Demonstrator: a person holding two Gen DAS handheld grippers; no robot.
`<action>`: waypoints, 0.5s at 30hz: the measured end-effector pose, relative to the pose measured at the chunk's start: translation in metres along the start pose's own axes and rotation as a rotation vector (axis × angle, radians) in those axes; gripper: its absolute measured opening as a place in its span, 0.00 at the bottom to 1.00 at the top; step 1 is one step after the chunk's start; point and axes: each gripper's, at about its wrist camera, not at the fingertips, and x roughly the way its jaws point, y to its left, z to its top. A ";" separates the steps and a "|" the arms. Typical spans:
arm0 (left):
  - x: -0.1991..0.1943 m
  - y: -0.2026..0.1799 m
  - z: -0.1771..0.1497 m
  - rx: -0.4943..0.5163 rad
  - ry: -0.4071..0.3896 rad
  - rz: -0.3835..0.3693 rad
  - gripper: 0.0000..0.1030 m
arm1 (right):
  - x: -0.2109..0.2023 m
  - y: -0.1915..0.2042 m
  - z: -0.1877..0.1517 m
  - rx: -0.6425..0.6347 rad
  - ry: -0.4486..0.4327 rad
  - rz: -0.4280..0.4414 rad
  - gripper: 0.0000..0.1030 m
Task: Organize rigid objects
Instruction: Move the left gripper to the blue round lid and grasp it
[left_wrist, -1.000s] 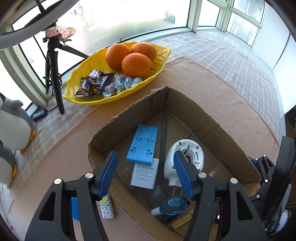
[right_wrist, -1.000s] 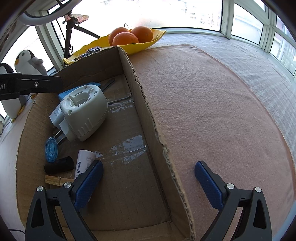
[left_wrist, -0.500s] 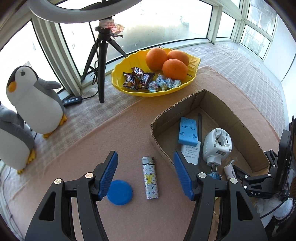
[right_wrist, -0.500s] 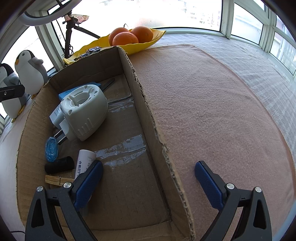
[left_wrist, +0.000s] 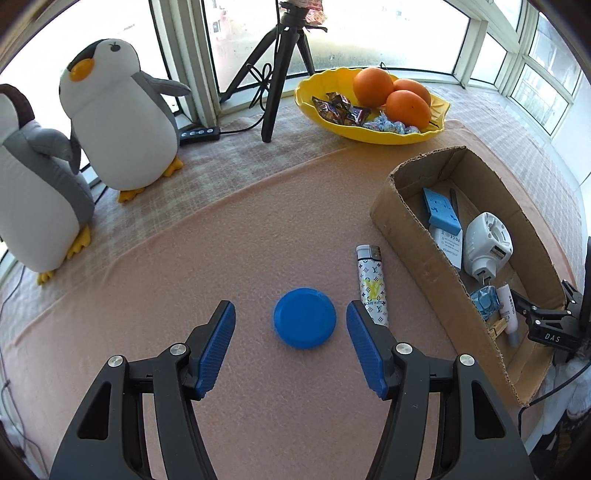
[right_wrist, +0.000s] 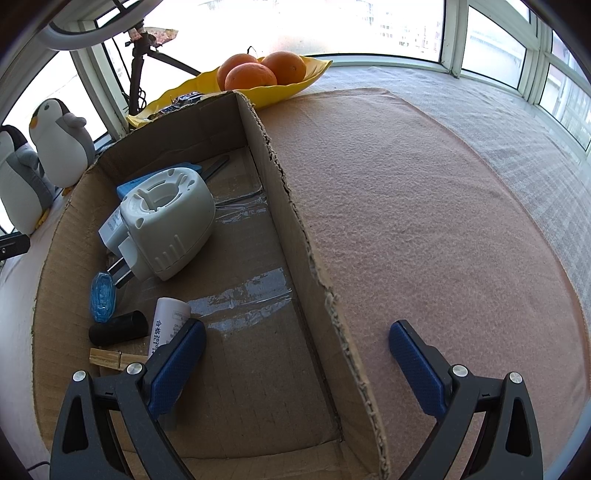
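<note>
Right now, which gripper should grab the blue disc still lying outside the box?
Left. The left gripper is open with the blue disc lying just ahead between its fingers. The right gripper is open astride the cardboard box wall; the disc is absent from its view.

Bare tabletop (left_wrist: 229, 240) lies open around the blue disc (left_wrist: 305, 318) on its left and far sides, the patterned lighter (left_wrist: 372, 284) crowds its right, and beyond that the cardboard box (left_wrist: 417, 251) wall blocks passage; the box's right half floor is bare.
</note>
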 end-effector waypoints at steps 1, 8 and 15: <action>0.001 -0.001 -0.004 0.000 0.002 -0.001 0.60 | 0.000 0.000 0.000 0.000 0.000 0.000 0.95; 0.014 -0.008 -0.019 -0.007 0.011 0.001 0.61 | 0.001 0.001 -0.001 0.000 0.002 -0.001 0.95; 0.027 -0.013 -0.023 -0.014 0.027 -0.001 0.60 | 0.001 0.001 -0.001 0.000 0.002 -0.001 0.96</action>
